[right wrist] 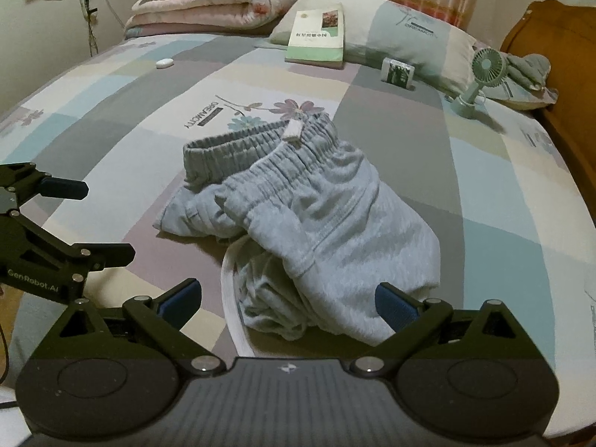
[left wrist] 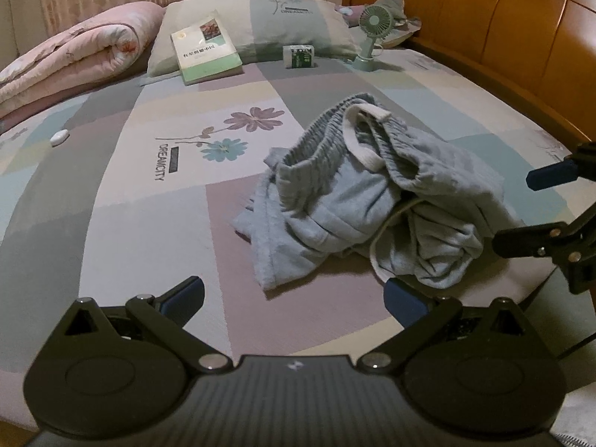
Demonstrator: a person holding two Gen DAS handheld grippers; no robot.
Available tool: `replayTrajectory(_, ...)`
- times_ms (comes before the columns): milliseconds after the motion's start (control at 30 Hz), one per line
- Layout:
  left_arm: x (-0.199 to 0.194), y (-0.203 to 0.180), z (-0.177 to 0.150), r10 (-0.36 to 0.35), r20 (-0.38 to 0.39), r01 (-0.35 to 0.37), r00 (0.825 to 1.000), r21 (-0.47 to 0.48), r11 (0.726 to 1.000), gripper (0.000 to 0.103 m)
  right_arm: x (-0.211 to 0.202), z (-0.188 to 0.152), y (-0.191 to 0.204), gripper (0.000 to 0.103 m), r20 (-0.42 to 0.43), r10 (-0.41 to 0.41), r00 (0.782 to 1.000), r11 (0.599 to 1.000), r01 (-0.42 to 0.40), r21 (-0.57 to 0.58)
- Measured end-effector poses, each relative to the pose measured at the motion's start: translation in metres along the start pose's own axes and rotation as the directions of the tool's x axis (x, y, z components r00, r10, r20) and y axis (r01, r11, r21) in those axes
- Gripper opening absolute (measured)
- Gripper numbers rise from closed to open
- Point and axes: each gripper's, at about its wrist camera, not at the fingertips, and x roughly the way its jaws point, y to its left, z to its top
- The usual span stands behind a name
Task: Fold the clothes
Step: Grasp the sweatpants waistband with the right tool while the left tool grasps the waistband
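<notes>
The grey trousers [left wrist: 365, 201] lay crumpled in a heap on the bed [left wrist: 123, 223], waistband raised toward the pillow [left wrist: 260, 26] and a white drawstring [left wrist: 359, 141] looped over the top. The sheet carried a flower print with the word "DREAMCITY" [left wrist: 162, 162] beside it — the same word showed on the pillow. A book [left wrist: 206, 52] with a green-and-white cover leaned on the pillow; its title was in characters too small to read. Near it stood a small green-and-white box [left wrist: 298, 56], its printing illegible, and a pale green fan [left wrist: 373, 33]. A white oval object [left wrist: 59, 137] rested on the sheet well apart from the heap, and a rolled pink quilt [left wrist: 70, 59] sat at the far edge.

The left hand-held gripper [left wrist: 294, 298] hovered just before the heap, fingers spread wide, holding nothing. The right hand-held gripper [right wrist: 287, 301] was likewise spread wide, the near folds of the trousers lying between its blue pads [right wrist: 395, 305]. In the right view the left tool's body read "GenRobot.AI" [right wrist: 33, 280].
</notes>
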Motion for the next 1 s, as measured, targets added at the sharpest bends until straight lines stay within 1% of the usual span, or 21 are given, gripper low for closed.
replayTrajectory(33,0.001,0.002,0.001,-0.008,0.002,0.008,1.0,0.015,1.0,0.1,0.0,0.001,0.0,0.098,0.004,0.0,1.0,1.0,0.0,-0.002)
replayTrajectory(167,0.004,0.008,0.007,-0.004,0.008,0.004,1.0,0.026,1.0,0.1,0.0,0.007,-0.002,0.094,0.018,-0.003,1.0,1.0,0.004,-0.014)
replayTrajectory(300,0.009,0.012,0.014,0.003,0.016,-0.004,1.0,0.044,0.999,0.1,0.002,0.013,-0.007,0.085,0.035,-0.022,0.999,0.999,0.023,-0.029)
replayTrajectory(467,0.018,0.015,0.022,-0.007,0.019,0.005,1.0,0.078,0.997,0.099,0.015,0.018,-0.007,0.083,0.025,-0.021,0.999,0.998,0.022,-0.062)
replayTrajectory(533,0.024,0.014,0.025,-0.014,0.016,0.012,1.0,0.095,0.995,0.094,0.021,0.018,-0.003,0.079,0.02,-0.02,1.0,0.996,0.022,-0.088)
replayTrajectory(600,0.03,0.013,0.027,-0.025,0.01,0.024,1.0,0.107,0.994,0.092,0.027,0.019,0.001,0.074,0.015,-0.023,1.0,0.993,0.025,-0.118)
replayTrajectory(667,0.037,0.013,0.03,-0.037,0.004,0.037,0.999,0.114,0.993,0.084,0.034,0.019,0.004,0.07,0.009,-0.028,1.0,0.988,0.029,-0.148)
replayTrajectory(733,0.045,0.013,0.033,-0.055,0.0,0.054,0.999,0.122,0.991,0.075,0.041,0.02,0.008,0.061,0.0,-0.034,0.999,0.984,0.034,-0.175)
replayTrajectory(767,0.05,0.013,0.034,-0.062,-0.001,0.062,0.998,0.127,0.99,0.073,0.044,0.02,0.009,0.06,-0.001,-0.041,0.999,0.982,0.04,-0.184)
replayTrajectory(800,0.054,0.014,0.036,-0.069,-0.003,0.068,0.998,0.132,0.989,0.072,0.047,0.021,0.009,0.057,-0.001,-0.048,0.999,0.98,0.047,-0.192)
replayTrajectory(833,0.059,0.013,0.037,-0.075,-0.006,0.075,0.997,0.134,0.988,0.068,0.05,0.022,0.01,0.053,-0.002,-0.055,0.998,0.978,0.054,-0.201)
replayTrajectory(933,0.071,0.012,0.042,-0.104,0.005,0.101,0.995,0.157,0.982,0.065,0.053,0.024,0.008,0.053,0.002,-0.063,0.998,0.977,0.062,-0.206)
replayTrajectory(1000,0.077,0.014,0.046,-0.124,0.015,0.12,0.992,0.152,0.981,0.061,0.053,0.025,0.004,0.053,0.009,-0.065,0.998,0.978,0.065,-0.2)
